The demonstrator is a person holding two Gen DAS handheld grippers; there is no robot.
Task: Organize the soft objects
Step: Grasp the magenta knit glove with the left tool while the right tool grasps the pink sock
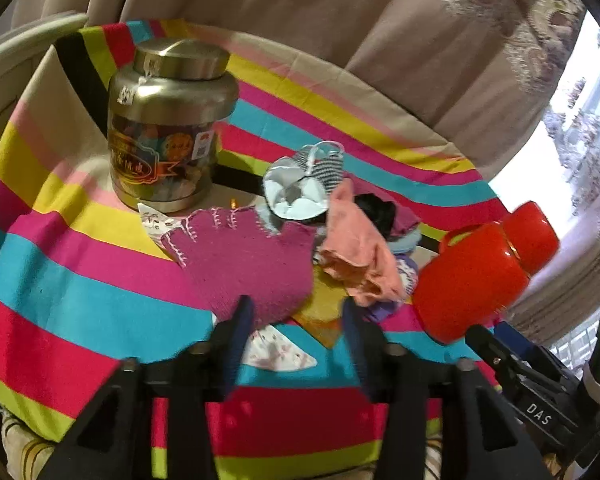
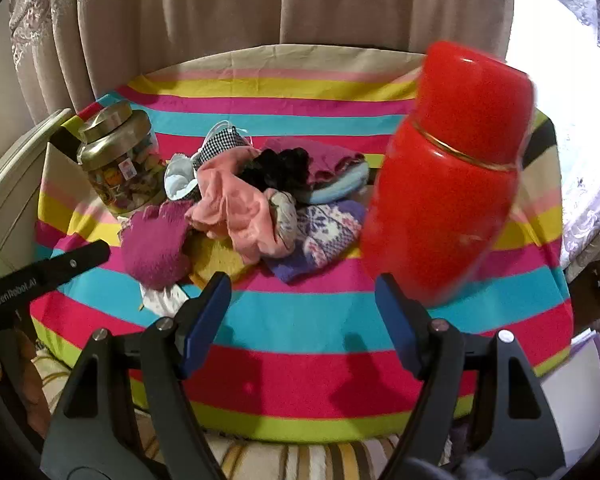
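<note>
Soft heap (image 2: 260, 208) lay mid-worktop on striped cloth (image 2: 300, 316), between gold-lidded jar (image 1: 168, 128) and red flask (image 2: 448, 172). Left gripper (image 1: 296, 308) jaws wide apart, holding nothing, tips at near edge of magenta knit (image 1: 244, 256); knit's long axis ran away from jaws toward jar. Right gripper (image 2: 304, 284) jaws also spread, empty, set well back from heap; flask stood just beside right-hand jaw, blurred, contact not determinable. Judgement: left hand nearer; magenta knit likely first pick; straight forward close should suffice
</note>
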